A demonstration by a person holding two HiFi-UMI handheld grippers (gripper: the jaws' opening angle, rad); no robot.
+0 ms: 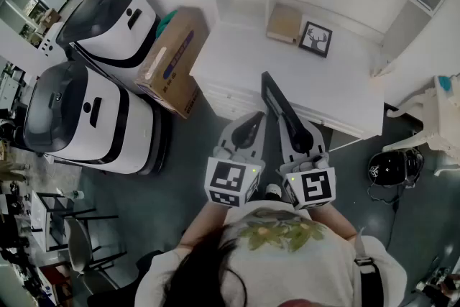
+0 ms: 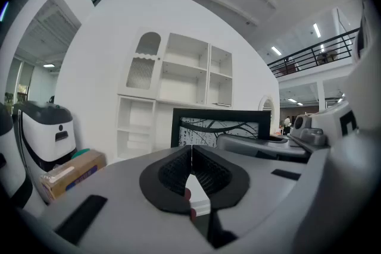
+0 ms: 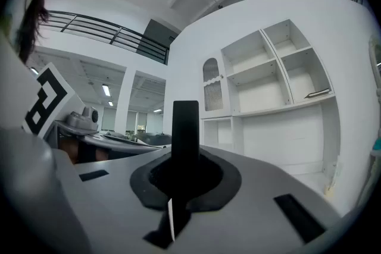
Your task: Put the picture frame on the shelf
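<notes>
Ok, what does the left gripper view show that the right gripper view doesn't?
Only the left gripper view: the picture frame with its patterned face, a cardboard box, a white machine, and the left gripper, shut on nothing. Only the right gripper view: the right gripper shut on the frame's thin black edge, and a flat dark item on a shelf. Both: the white shelf unit and the frame itself.

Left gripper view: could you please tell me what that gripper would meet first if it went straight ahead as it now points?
Most likely the picture frame clamped in the right gripper: it stands directly beyond the shut, empty left gripper. How near is unclear.
</notes>
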